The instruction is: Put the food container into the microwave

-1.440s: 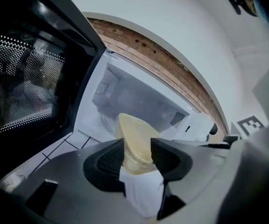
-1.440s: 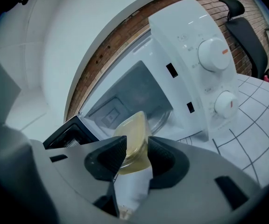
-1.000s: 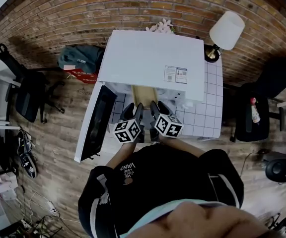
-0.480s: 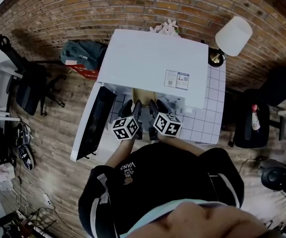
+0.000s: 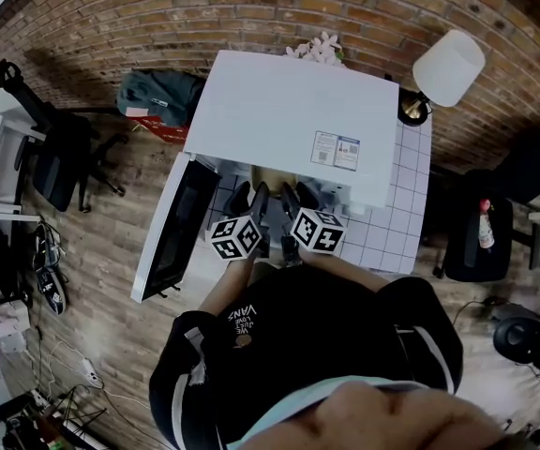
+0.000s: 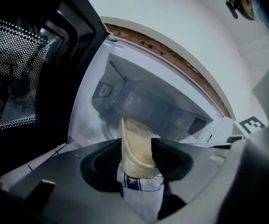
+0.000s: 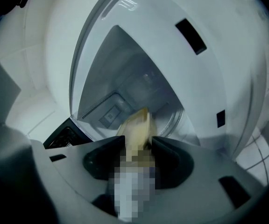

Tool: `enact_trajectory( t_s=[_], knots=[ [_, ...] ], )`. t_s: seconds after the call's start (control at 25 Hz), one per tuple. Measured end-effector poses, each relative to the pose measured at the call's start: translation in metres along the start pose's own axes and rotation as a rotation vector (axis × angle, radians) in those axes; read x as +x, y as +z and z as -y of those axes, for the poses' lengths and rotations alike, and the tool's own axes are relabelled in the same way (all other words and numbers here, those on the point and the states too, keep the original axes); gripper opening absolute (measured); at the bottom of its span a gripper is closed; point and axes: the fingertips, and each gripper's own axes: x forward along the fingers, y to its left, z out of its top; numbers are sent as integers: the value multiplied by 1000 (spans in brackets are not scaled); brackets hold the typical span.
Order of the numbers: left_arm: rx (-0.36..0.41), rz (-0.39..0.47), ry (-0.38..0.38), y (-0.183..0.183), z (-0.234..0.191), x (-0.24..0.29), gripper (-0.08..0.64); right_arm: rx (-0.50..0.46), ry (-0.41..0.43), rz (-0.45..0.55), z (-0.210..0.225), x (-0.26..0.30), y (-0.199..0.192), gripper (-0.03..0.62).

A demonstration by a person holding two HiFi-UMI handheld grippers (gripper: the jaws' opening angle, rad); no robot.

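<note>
A white microwave (image 5: 289,120) stands on a tiled table, its door (image 5: 178,228) swung open to the left. Both grippers hold one pale yellow food container at the microwave's mouth. The left gripper (image 5: 262,195) is shut on the container (image 6: 137,146), seen edge-on between its jaws with the cavity and glass turntable (image 6: 107,125) behind. From the other side the right gripper (image 5: 287,195) is shut on the container (image 7: 137,129). In the head view the container (image 5: 272,178) shows only as a tan strip under the microwave's top edge.
A lamp (image 5: 443,68) stands at the table's right back corner. White tiled tabletop (image 5: 392,223) shows to the right of the microwave. Office chairs (image 5: 54,157) and a dark bag (image 5: 157,97) sit on the wooden floor to the left.
Both grippers have pushed forward with the container, which now shows less below the microwave's top edge. The door stays open.
</note>
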Motion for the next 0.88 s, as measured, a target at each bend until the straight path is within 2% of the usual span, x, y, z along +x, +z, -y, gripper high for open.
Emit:
enact_trajectory(
  t_s=[0.24, 0.36, 0.6, 0.8, 0.88],
  knots=[
    [-19, 14, -25, 2, 1, -5, 211, -23, 3, 2, -3, -5, 2, 178],
    [1, 1, -47, 5, 2, -9, 212, -40, -13, 4, -4, -9, 2, 183],
    [80, -66, -71, -2, -3, -24, 212, -52, -48, 22, -5, -23, 2, 183],
    [134, -154, -149, -19, 9, -26, 212, -59, -82, -3, 0, -28, -11, 180],
    [136, -180, -172, -25, 12, -26, 206, -61, -91, -14, 1, -29, -16, 156]
  ],
)
